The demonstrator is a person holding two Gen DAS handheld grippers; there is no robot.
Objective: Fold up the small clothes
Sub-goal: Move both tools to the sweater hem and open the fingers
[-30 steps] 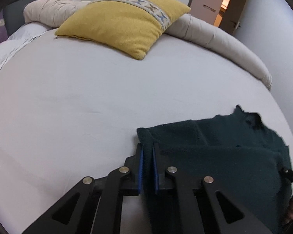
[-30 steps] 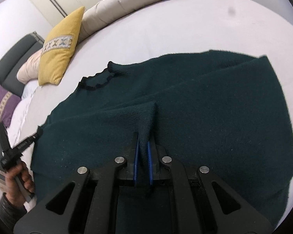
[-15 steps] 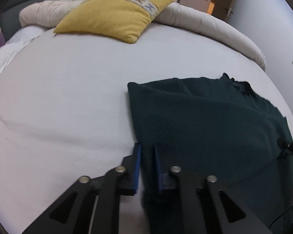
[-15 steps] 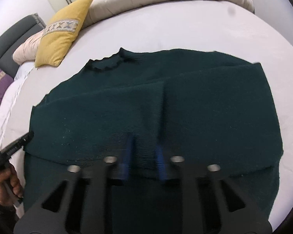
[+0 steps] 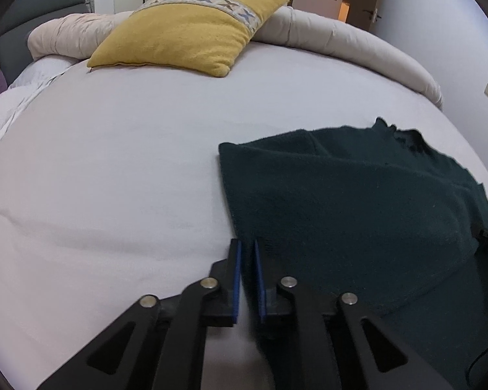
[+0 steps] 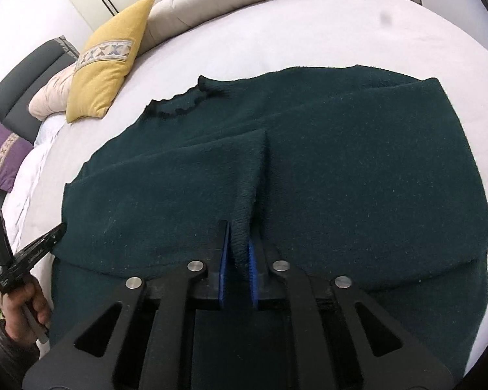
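Note:
A dark green knitted sweater (image 6: 325, 169) lies spread on the white bed, its collar (image 6: 179, 102) toward the pillows and its sleeves folded in over the body. My right gripper (image 6: 237, 237) is shut on a ribbed sleeve cuff (image 6: 244, 227) near the middle of the sweater. In the left wrist view the sweater (image 5: 358, 214) lies to the right. My left gripper (image 5: 246, 253) sits at the sweater's left edge, its jaws a narrow gap apart with bare sheet showing between them. It also shows at the left of the right wrist view (image 6: 45, 240), held in a hand.
A yellow pillow (image 5: 192, 29) and a rolled beige duvet (image 5: 358, 45) lie at the head of the bed. A purple cushion (image 6: 3, 159) and a grey headboard (image 6: 19, 84) are at the far left. The bed sheet (image 5: 114, 178) spreads left of the sweater.
My left gripper has let go of the sweater's left edge and drawn back off it. My right gripper opened briefly and is now shut on the sleeve cuff again.

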